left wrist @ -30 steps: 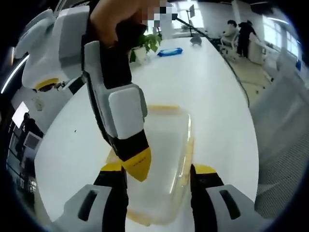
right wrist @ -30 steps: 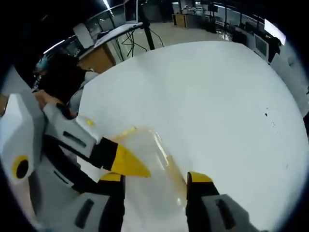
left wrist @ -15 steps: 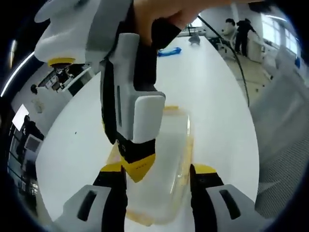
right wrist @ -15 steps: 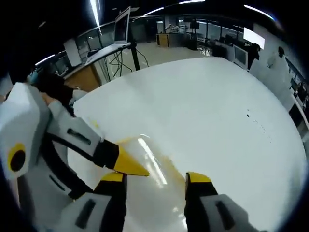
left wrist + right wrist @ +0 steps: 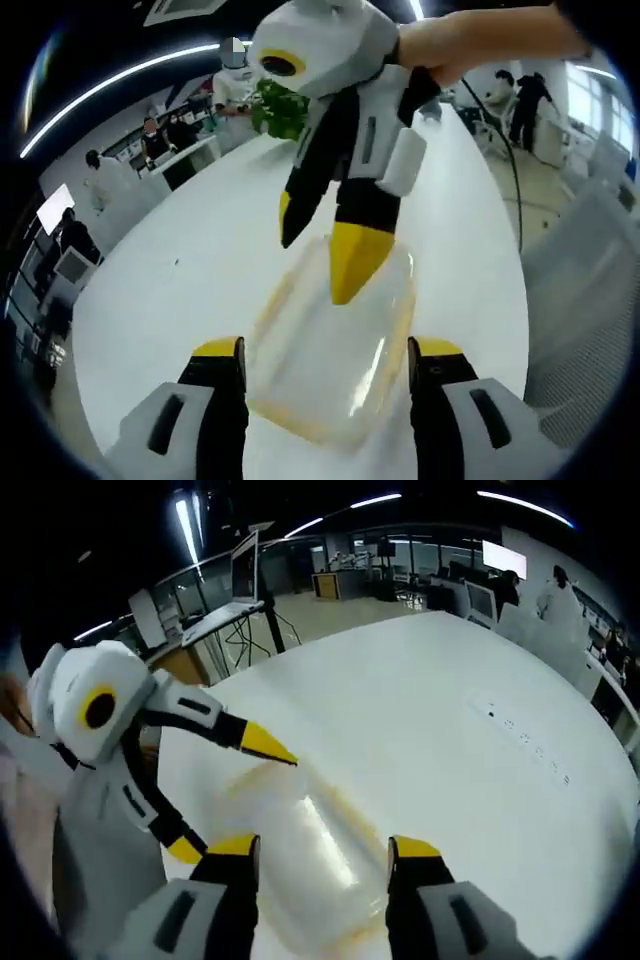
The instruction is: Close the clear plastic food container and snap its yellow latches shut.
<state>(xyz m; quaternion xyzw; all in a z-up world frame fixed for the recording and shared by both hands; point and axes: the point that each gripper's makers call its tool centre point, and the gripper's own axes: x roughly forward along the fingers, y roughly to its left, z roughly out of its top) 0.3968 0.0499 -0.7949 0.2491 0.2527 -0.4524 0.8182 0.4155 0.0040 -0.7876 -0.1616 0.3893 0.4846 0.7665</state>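
In the left gripper view the clear plastic food container with yellow rim [image 5: 335, 360] lies on the white worktop [image 5: 190, 290] between the left tool [image 5: 325, 362]'s spread jaws while the right tool [image 5: 320, 235], jaws apart, hovers above and could shove it sideways; in the right gripper view a hard press might skid the container [image 5: 300, 865]

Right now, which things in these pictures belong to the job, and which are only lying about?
For the job:
clear plastic food container with yellow latches
left gripper
right gripper

Only lying about:
green leafy plant
white table
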